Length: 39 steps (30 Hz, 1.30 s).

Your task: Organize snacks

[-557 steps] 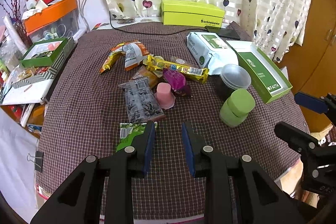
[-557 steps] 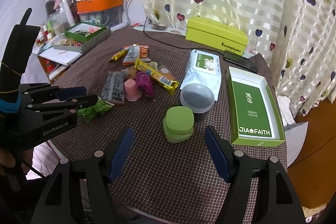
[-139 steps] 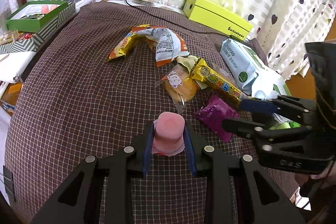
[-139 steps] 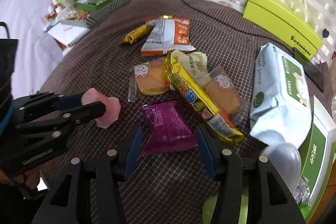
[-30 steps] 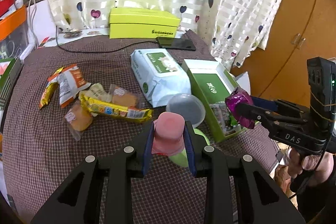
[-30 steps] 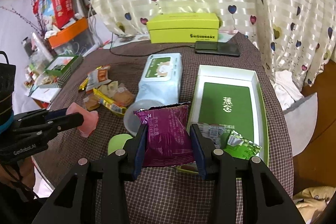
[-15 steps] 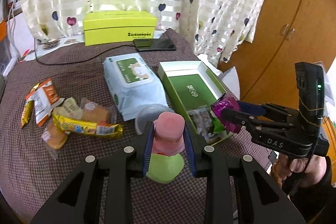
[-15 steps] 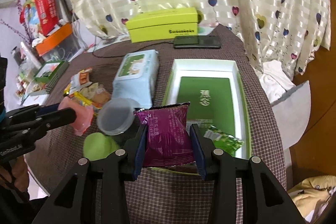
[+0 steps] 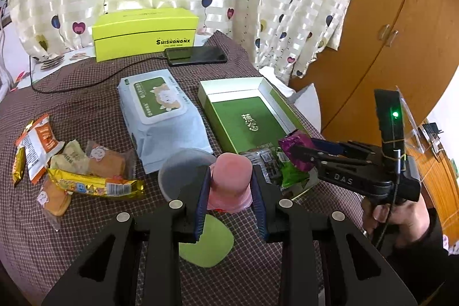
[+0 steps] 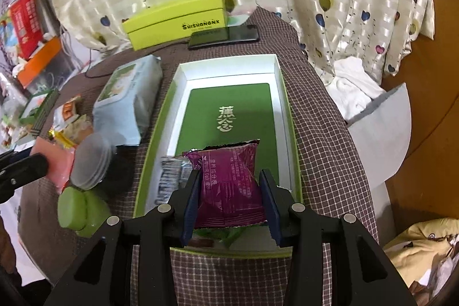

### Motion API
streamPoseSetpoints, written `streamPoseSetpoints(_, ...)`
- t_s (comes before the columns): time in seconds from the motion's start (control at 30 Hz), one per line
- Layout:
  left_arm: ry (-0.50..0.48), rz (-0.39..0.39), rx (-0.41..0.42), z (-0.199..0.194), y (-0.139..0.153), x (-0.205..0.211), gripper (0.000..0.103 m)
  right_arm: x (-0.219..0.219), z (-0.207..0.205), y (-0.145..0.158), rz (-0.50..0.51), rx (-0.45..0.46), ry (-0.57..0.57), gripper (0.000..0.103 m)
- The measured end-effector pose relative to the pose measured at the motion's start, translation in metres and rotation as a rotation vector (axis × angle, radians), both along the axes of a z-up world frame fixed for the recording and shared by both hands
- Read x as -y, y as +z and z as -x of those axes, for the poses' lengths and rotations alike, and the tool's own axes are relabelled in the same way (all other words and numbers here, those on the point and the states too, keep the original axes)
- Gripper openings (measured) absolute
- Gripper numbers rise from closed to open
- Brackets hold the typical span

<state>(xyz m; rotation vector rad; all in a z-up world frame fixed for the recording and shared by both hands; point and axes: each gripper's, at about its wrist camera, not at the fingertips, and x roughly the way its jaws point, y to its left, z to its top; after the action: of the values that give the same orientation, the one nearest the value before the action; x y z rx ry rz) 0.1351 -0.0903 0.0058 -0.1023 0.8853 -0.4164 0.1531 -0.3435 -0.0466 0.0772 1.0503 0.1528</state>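
My left gripper (image 9: 229, 188) is shut on a pink jelly cup (image 9: 231, 179), held above a green lidded jar (image 9: 206, 243) and a clear round lid (image 9: 183, 174). My right gripper (image 10: 229, 197) is shut on a purple snack packet (image 10: 229, 182), which hangs over the near end of the open green box (image 10: 282, 93). In the box's near end lie a dark clear-wrapped snack (image 10: 169, 177) and a green packet (image 9: 292, 171). From the left wrist view the right gripper (image 9: 295, 148) and its purple snack packet (image 9: 292, 141) show over the green box (image 9: 226, 88).
Loose snacks lie at the left: a yellow bar (image 9: 94, 184), orange cakes (image 9: 106, 159) and an orange-white packet (image 9: 40, 139). A wet-wipes pack (image 9: 160, 116) lies beside the box. A yellow-green carton (image 9: 146, 33) and a phone (image 9: 195, 55) sit at the back. A wooden wardrobe (image 9: 381, 19) stands right.
Both grippers moved right toward the green box. The right gripper sank, so the purple packet now hangs over the box's near end. The pink cup is now above the green jar.
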Motion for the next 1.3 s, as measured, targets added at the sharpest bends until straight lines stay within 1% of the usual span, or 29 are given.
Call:
streamPoseSetpoints(0.23, -0.022, -0.001, -0.004, -0.008, -0.001, 0.012, 0.029, 0.009, -0.009, -0.005, -0.007, -0.008, -0.02, 0.041)
streamPoseSetpoints(0.3, -0.029, -0.001, -0.007, -0.011, -0.002, 0.016, 0.029, 0.011, -0.009, -0.003, -0.002, 0.004, -0.023, 0.042)
streamPoseSetpoints(0.6, -0.067, 0.006, -0.025, -0.02, -0.007, 0.037, 0.03, 0.022, 0.002, 0.007, -0.018, 0.023, -0.045, 0.043)
streamPoseSetpoints(1.0, -0.13, -0.007, -0.09, -0.036, -0.032, 0.076, 0.03, 0.029, 0.011, 0.013, -0.025, 0.028, -0.043, 0.043)
streamPoseSetpoints(1.17, -0.151, -0.016, -0.118, -0.039, -0.042, 0.083, 0.03, 0.033, 0.014, 0.011, -0.027, 0.021, -0.051, 0.043)
streamPoseSetpoints(1.3, -0.161, -0.023, -0.126, -0.039, -0.046, 0.087, 0.03, 0.034, 0.015, 0.009, -0.028, 0.018, -0.051, 0.043)
